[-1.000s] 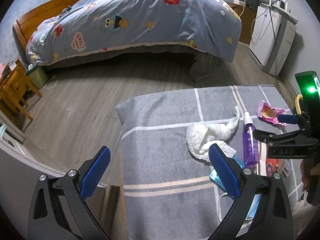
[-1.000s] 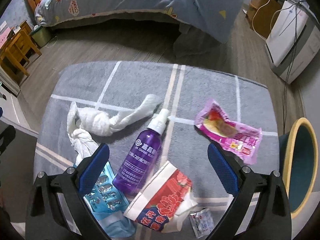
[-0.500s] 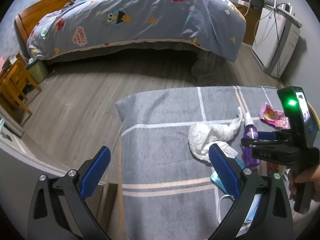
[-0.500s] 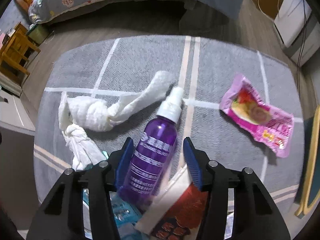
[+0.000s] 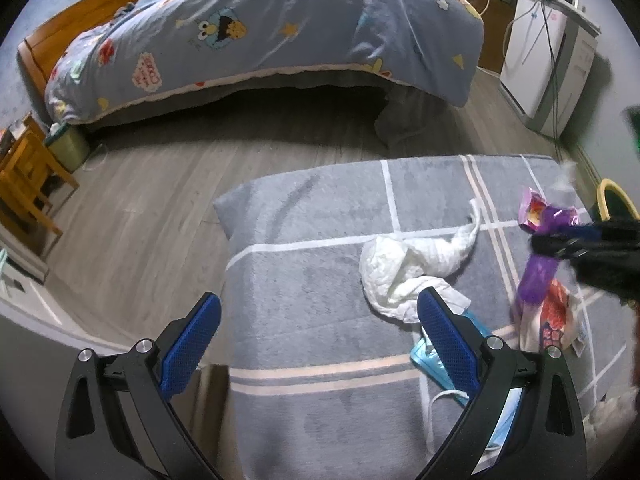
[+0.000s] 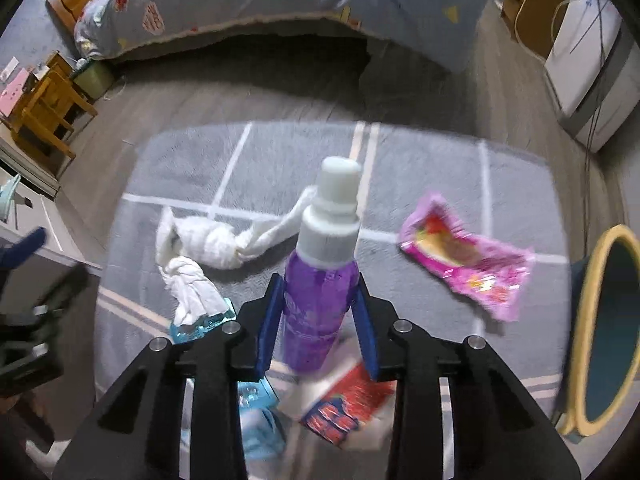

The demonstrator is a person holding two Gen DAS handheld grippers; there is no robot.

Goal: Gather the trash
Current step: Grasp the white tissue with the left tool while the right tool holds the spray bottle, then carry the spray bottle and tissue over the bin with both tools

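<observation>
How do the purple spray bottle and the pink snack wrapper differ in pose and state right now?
The purple spray bottle stands clamped between the right gripper pads as the jaws are closing, base off the grey mat; the pink snack wrapper lies flat and untouched on it. The bottle is rigid with a white cap; the wrapper is crinkled foil. Both lie left of the yellow-rimmed bin.

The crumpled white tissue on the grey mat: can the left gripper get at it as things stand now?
Probably yes. The left gripper is open and empty, and the crumpled white tissue lies just ahead of its right finger with nothing over it. The right gripper is closing on the purple spray bottle off to the side.
</observation>
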